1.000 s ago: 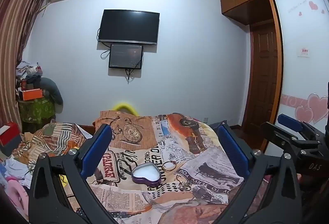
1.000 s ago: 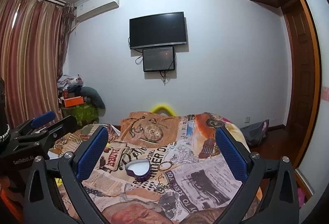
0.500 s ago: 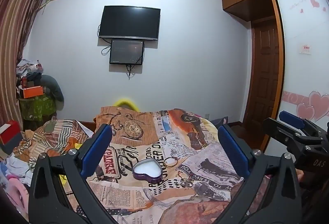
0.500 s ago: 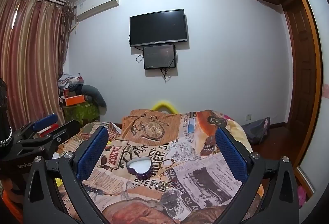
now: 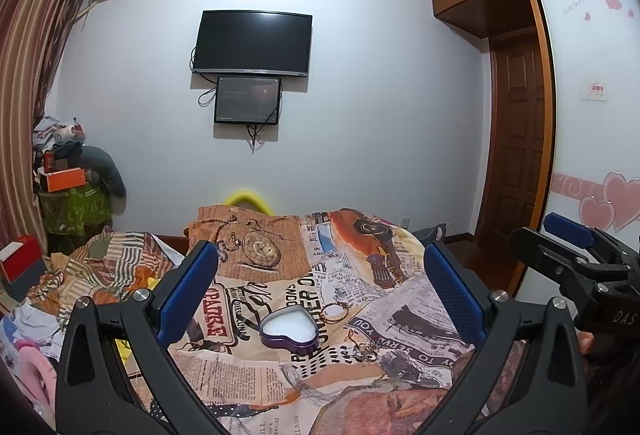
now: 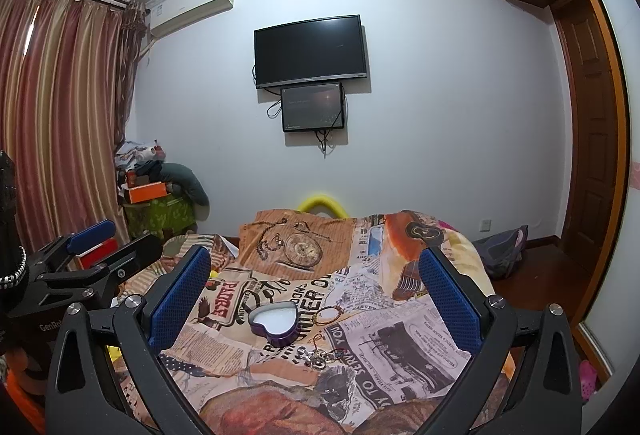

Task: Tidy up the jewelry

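Note:
A purple heart-shaped tin (image 5: 289, 332) with a white inside lies open on the newspaper-print bedspread (image 5: 260, 375); it also shows in the right wrist view (image 6: 274, 324). A gold bangle (image 5: 334, 312) lies just right of it, and a small heap of rings and chain (image 5: 365, 348) lies in front of it, also in the right wrist view (image 6: 323, 354). My left gripper (image 5: 318, 279) is open and empty, held above the bed short of the tin. My right gripper (image 6: 314, 277) is open and empty, likewise above the bed.
The right gripper (image 5: 576, 259) shows at the right edge of the left wrist view; the left gripper (image 6: 80, 267) shows at the left of the right wrist view. Clutter and boxes (image 5: 64, 179) stand at the left wall. A wardrobe door (image 5: 516, 163) is at the right.
Both views have risen and tilted slightly, so the tin and jewelry sit a little lower and nearer in frame. Both grippers stay open and empty.

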